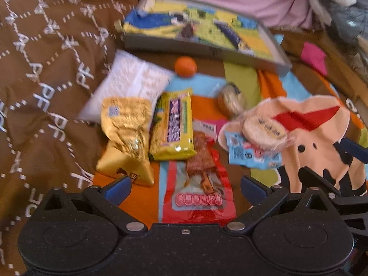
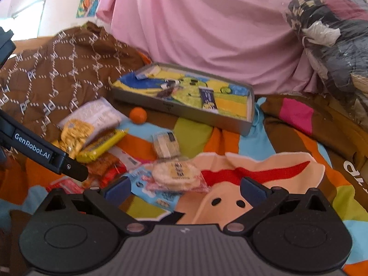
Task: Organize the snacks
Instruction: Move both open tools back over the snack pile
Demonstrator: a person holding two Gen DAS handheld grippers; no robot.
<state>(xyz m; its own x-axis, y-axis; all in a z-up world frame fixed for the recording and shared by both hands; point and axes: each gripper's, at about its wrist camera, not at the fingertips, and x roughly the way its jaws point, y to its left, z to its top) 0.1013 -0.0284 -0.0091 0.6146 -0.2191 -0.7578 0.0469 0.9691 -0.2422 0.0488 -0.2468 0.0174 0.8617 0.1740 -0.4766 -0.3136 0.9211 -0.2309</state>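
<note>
Left gripper (image 1: 185, 187): jaws spread wide, nothing between them, hovering over red snack packet (image 1: 199, 197) lying flat on colourful cartoon blanket (image 1: 317, 138). Right gripper (image 2: 184, 189): jaws likewise apart, empty, just short of round rice cracker pack (image 2: 176, 172), clear wrap, pale disc, blue-pink print. Beyond red packet: yellow bar with purple label (image 1: 173, 126), crinkled gold pouch (image 1: 126, 135) touching its left side, white pillow pack (image 1: 130, 80) behind. Small wrapped cake (image 2: 166, 145) and orange ball (image 2: 138, 115) mid-blanket. Farthest: grey tray (image 2: 184, 111), already holding yellow, blue, green packets, against pink sheet (image 2: 207, 27).
</note>
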